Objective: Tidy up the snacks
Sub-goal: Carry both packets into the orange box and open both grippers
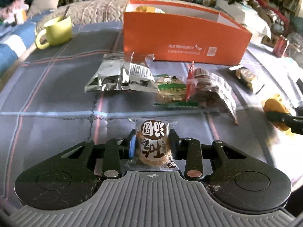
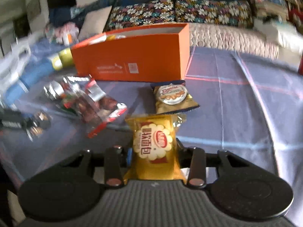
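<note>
My left gripper (image 1: 153,141) is shut on a clear-wrapped round sesame cake with a brown and white label (image 1: 153,143), held just above the tablecloth. My right gripper (image 2: 153,147) is shut on a yellow soft-bread packet (image 2: 154,147); this gripper and packet also show at the right edge of the left wrist view (image 1: 278,111). An open orange box (image 1: 181,37) stands at the back of the table and holds a packet at its left end; it also shows in the right wrist view (image 2: 136,58). Loose snacks lie in front of it: a silver packet (image 1: 121,73), a green packet (image 1: 172,90), a red-trimmed clear bag (image 1: 210,89).
A gold cookie packet (image 2: 172,98) lies just ahead of my right gripper. A yellow-green mug (image 1: 56,31) with a spoon stands at the back left. A small snack packet (image 1: 246,77) and a red can (image 1: 280,46) are at the right. A sofa with floral cushions (image 2: 180,13) lies behind the table.
</note>
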